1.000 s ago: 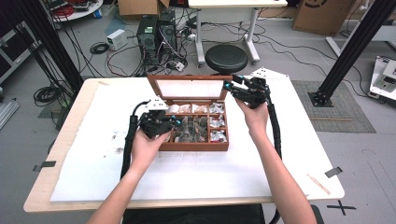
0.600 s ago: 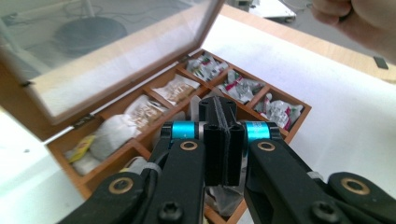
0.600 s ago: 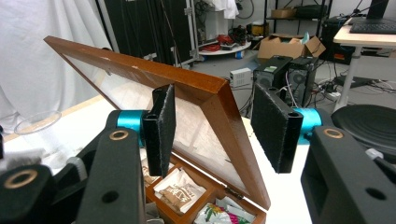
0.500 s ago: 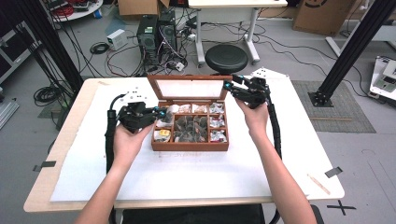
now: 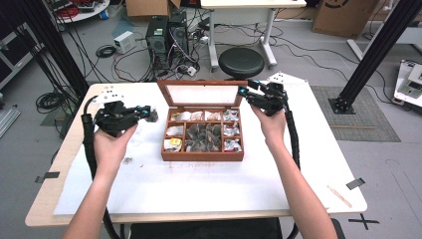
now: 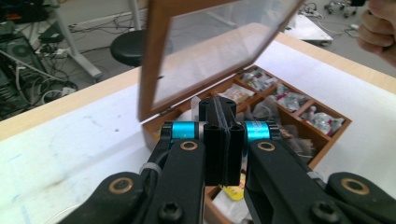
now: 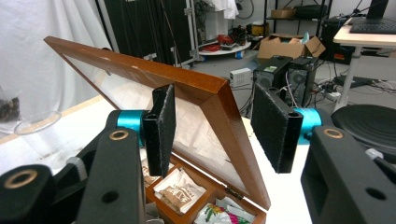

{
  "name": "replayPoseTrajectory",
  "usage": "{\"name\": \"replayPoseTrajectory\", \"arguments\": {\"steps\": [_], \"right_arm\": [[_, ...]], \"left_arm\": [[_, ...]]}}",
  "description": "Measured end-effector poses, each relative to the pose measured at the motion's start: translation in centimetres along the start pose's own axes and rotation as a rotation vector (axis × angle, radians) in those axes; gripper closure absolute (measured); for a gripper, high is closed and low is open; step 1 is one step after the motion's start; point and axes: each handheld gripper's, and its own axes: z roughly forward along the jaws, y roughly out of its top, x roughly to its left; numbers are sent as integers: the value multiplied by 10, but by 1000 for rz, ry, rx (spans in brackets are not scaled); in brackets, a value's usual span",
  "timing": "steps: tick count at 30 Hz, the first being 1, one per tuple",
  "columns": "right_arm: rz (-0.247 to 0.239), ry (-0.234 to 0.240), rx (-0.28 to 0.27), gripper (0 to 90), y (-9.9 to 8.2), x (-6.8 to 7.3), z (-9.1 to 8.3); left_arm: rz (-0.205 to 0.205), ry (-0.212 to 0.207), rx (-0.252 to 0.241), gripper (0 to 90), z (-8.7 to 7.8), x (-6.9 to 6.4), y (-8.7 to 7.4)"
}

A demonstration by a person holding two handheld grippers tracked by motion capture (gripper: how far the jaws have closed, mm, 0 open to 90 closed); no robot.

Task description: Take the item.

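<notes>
While the right tool [image 5: 245,91] straddles the box lid [image 5: 201,93] unclamped, the left tool [image 5: 148,113], left of it, pinches a light, crinkly packet [image 5: 153,115] by its edge.

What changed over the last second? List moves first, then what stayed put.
The left gripper moved left, away from the wooden box and out over the white table cover, jaws shut on what looks like a small dark packet. Unchanged: the right gripper stays at the raised lid, its jaws either side of the lid's edge; box and lid have not shifted.
</notes>
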Motion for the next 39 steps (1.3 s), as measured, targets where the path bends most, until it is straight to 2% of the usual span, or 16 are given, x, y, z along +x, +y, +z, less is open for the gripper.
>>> {"name": "replayPoseTrajectory", "arguments": {"steps": [4, 10, 21, 34, 39], "right_arm": [[0, 0, 0, 512, 0, 0, 0], [0, 1, 0, 512, 0, 0, 0], [1, 2, 1, 512, 0, 0, 0], [-1, 1, 2, 512, 0, 0, 0], [-1, 1, 2, 512, 0, 0, 0]], "left_arm": [[-26, 42, -9, 894, -9, 13, -4], [-50, 81, -8, 894, -15, 28, -10], [-114, 126, 12, 894, -16, 50, -30], [-162, 145, 41, 894, -11, 64, -49], [-167, 144, 57, 894, -9, 66, -53]]}}
